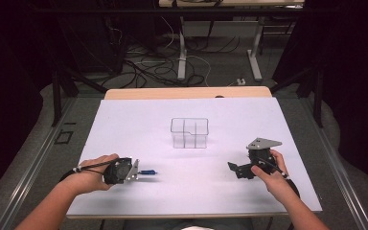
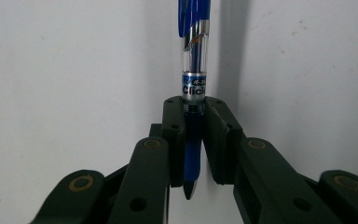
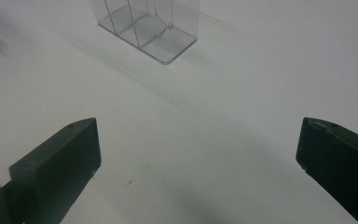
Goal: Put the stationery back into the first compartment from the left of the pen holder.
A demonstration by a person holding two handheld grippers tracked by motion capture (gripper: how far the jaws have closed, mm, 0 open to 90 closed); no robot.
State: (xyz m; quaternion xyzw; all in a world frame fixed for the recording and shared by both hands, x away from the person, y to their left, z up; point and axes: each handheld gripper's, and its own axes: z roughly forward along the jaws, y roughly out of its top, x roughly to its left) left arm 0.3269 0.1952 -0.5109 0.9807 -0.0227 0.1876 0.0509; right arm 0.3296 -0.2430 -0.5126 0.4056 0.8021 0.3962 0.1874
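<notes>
A broad white rectangular table top with a pale wooden strip along its far edge takes up most of the high view, standing over a grey floor where dark cables lie tangled among the legs of another table. Near the middle of the white surface stands a clear plastic rectangular organiser box, upright and split by thin transparent walls into compartments; the right gripper view shows its base resting flat on the table, ahead of that gripper and well apart from it. At the near right the person's right hand holds the right black two-jaw gripper, which carries a grey three-cornered plate on top; its jaws stand wide apart with bare table between them and nothing in their grasp. At the near left the left hand holds the left black two-jaw gripper low over the table, and its jaws are closed around a blue click ballpoint pen with a clear barrel section and a silver band. The pen lies along the line of the jaws, clamped at its blue grip, with its writing tip pointing back toward the gripper body and its clip end reaching out past the jaw tips toward the table's middle, well short of the organiser box.
</notes>
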